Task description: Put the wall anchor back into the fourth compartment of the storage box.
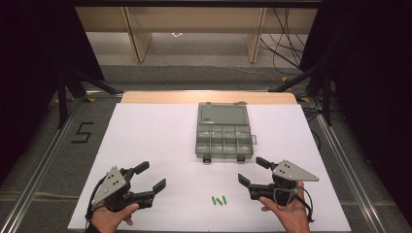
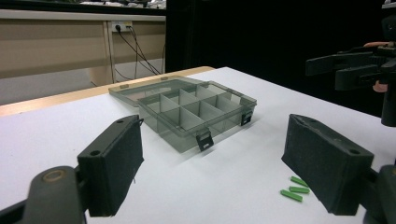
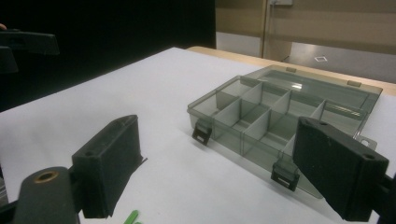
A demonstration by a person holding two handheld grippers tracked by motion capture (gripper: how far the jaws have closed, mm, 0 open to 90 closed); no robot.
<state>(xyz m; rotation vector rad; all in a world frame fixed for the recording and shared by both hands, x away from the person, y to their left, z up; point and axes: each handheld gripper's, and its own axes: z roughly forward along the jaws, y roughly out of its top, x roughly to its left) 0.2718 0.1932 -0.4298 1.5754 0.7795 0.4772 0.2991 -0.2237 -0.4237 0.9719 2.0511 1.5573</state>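
Observation:
A clear grey compartment box (image 1: 224,140) lies open in the middle of the white table, its lid (image 1: 223,114) folded back flat on the far side. Its compartments (image 2: 196,109) (image 3: 261,116) look empty. Three small green pieces (image 1: 219,200) lie near the front edge, between the two hands. My left gripper (image 1: 150,175) is held at the front left, open, with nothing between its jaws. At the front right my right gripper (image 1: 253,171) is open too and holds nothing. The green pieces (image 2: 294,188) lie just beside the left gripper's right jaw.
The white sheet (image 1: 145,136) covers the table, and a wooden strip (image 1: 209,97) shows along its far edge. Metal rails (image 1: 46,155) run along both sides. Wooden furniture legs (image 1: 138,36) and cables (image 1: 286,43) stand on the floor beyond.

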